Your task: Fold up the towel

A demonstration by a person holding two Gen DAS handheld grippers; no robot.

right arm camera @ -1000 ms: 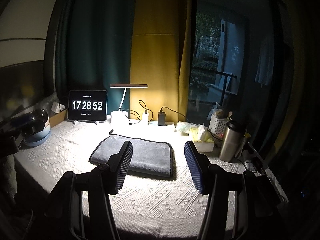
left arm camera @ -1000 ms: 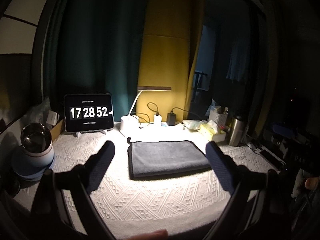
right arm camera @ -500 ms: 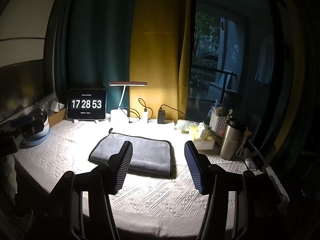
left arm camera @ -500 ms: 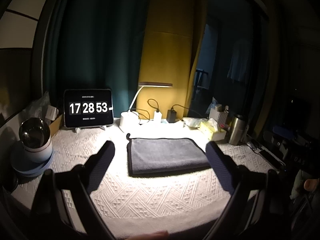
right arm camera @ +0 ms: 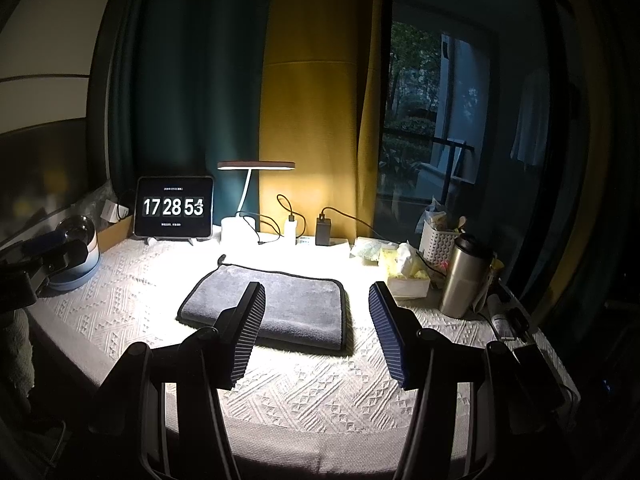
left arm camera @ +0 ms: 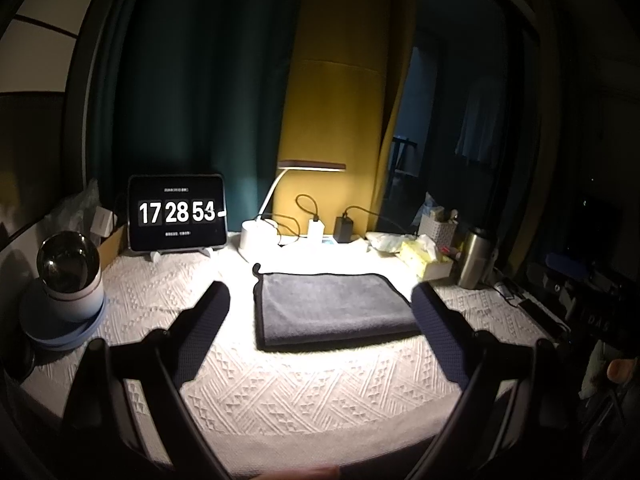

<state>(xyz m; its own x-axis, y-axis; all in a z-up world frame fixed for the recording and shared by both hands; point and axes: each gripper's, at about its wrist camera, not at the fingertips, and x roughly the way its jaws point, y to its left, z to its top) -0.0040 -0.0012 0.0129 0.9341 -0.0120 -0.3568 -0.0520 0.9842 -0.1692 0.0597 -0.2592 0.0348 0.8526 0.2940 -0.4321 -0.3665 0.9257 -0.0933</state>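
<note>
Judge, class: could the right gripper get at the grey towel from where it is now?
Probably yes. The right gripper is open and empty, the towel lies flat on the tablecloth just ahead, and nothing sits between them.

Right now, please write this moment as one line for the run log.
towel: folded, flat on table | left gripper: open, empty, above table | right gripper: open, empty | contact: none
</note>
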